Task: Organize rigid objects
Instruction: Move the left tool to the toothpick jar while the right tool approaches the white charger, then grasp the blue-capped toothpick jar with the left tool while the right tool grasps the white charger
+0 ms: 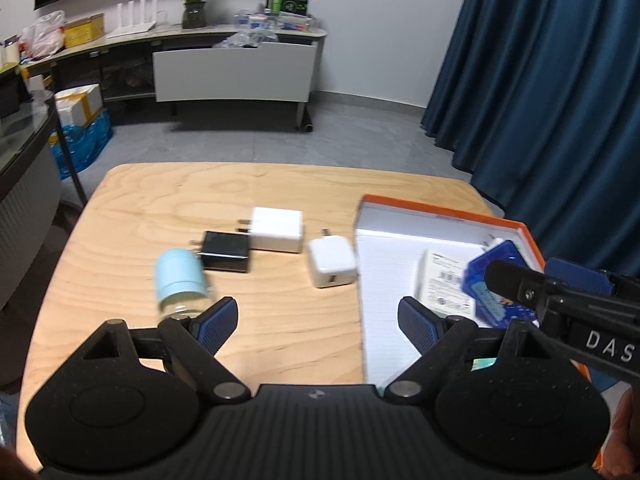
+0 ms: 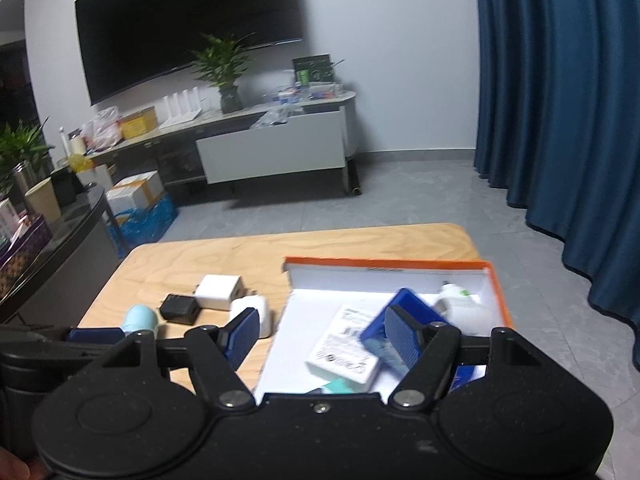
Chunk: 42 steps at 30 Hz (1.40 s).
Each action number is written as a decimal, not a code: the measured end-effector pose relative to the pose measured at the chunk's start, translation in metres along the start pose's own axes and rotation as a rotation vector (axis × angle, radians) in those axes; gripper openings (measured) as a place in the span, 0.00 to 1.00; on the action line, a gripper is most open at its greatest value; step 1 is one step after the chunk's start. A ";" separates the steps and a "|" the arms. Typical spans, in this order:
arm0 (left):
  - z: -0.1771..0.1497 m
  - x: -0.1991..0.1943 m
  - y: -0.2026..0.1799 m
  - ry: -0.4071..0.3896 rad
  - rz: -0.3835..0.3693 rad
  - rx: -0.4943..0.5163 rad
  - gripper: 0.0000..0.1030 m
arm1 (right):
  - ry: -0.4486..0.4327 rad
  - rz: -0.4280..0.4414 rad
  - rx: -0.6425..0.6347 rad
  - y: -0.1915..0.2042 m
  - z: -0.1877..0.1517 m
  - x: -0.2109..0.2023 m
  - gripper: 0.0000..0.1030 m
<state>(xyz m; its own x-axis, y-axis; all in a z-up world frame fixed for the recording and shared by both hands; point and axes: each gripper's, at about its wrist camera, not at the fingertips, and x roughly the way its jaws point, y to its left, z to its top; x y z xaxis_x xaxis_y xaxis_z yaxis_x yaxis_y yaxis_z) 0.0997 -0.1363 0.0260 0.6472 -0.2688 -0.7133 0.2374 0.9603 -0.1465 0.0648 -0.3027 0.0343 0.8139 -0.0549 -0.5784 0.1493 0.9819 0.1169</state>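
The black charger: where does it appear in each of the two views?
Left wrist view: black charger, centre-left on the table, touching the large white charger.
Right wrist view: black charger, lower left, before the same white charger.
Shared landmark: orange-rimmed box.

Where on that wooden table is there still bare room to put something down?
The far strip of the table, behind the white charger, is bare, and so is the near patch between the bottle and the orange box. The middle is crowded: bottle, black charger and two white chargers sit close together. The box's right side is cluttered.
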 end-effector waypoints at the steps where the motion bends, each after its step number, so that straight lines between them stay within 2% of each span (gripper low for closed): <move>1: -0.001 -0.001 0.005 0.000 0.006 -0.006 0.87 | 0.003 0.006 -0.006 0.004 -0.001 0.002 0.80; 11: -0.010 0.000 0.053 0.007 0.068 -0.070 0.87 | 0.044 0.075 -0.052 0.042 -0.008 0.020 0.80; 20: -0.018 0.015 0.094 0.037 0.133 -0.147 0.90 | 0.071 0.099 -0.058 0.047 -0.016 0.029 0.80; 26: -0.010 0.035 0.095 0.046 0.146 -0.168 0.98 | 0.086 0.110 -0.056 0.049 -0.019 0.038 0.80; 30: -0.004 0.053 0.085 0.048 0.151 -0.149 0.97 | 0.096 0.111 -0.058 0.050 -0.020 0.044 0.80; 31: -0.003 0.058 0.084 0.051 0.155 -0.139 0.93 | 0.099 0.110 -0.057 0.049 -0.020 0.045 0.80; 33: -0.004 0.067 0.083 0.067 0.158 -0.132 0.79 | 0.101 0.106 -0.056 0.047 -0.019 0.048 0.80; 34: -0.005 0.067 0.082 0.046 0.170 -0.118 0.76 | 0.103 0.105 -0.055 0.047 -0.018 0.049 0.80; 36: -0.005 0.067 0.081 0.032 0.161 -0.096 0.60 | 0.111 0.103 -0.053 0.047 -0.017 0.055 0.80; 37: -0.005 0.066 0.081 0.027 0.155 -0.087 0.47 | 0.116 0.104 -0.051 0.047 -0.016 0.058 0.80; 42: -0.007 0.059 0.091 0.031 0.117 -0.104 0.47 | 0.154 0.111 -0.055 0.054 -0.009 0.084 0.80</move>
<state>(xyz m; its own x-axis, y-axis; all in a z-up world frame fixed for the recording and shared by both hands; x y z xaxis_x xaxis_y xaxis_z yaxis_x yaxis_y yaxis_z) 0.1544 -0.0639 -0.0348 0.6430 -0.1534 -0.7503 0.0842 0.9879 -0.1299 0.1359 -0.2530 -0.0149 0.7278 0.0784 -0.6813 0.0294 0.9890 0.1453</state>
